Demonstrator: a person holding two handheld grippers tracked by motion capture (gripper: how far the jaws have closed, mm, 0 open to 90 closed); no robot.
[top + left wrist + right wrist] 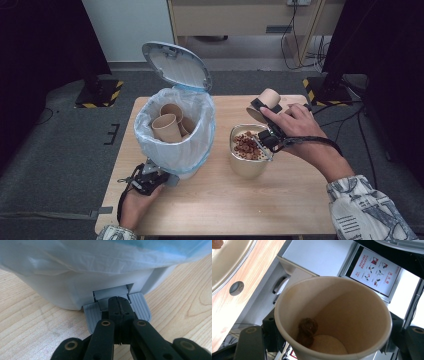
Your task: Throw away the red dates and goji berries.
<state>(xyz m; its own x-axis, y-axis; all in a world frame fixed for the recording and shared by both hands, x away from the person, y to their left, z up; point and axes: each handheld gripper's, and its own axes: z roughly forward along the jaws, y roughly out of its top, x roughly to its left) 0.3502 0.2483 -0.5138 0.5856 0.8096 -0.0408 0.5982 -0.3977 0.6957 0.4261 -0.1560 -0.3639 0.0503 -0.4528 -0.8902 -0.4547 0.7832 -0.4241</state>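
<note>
A white pedal bin (192, 150) with a plastic liner stands on the left of the wooden table, its lid (175, 65) raised. Several paper cups (165, 127) lie inside. My left gripper (119, 300) is shut, its tips resting on the bin's grey pedal (142, 307); from above it sits at the bin's near foot (162, 178). My right gripper (265, 110) is shut on a paper cup (268, 99), tipped mouth-down above a tan bowl (247, 169) of brown pieces. Inside the cup (352, 310) one brown lump (307, 331) clings to the wall.
The bowl stands at the table's middle, close to the right of the bin. Bare tabletop (285, 197) lies in front of and to the right of it. Black stands with hazard-striped feet (97, 92) flank the far corners on the grey floor.
</note>
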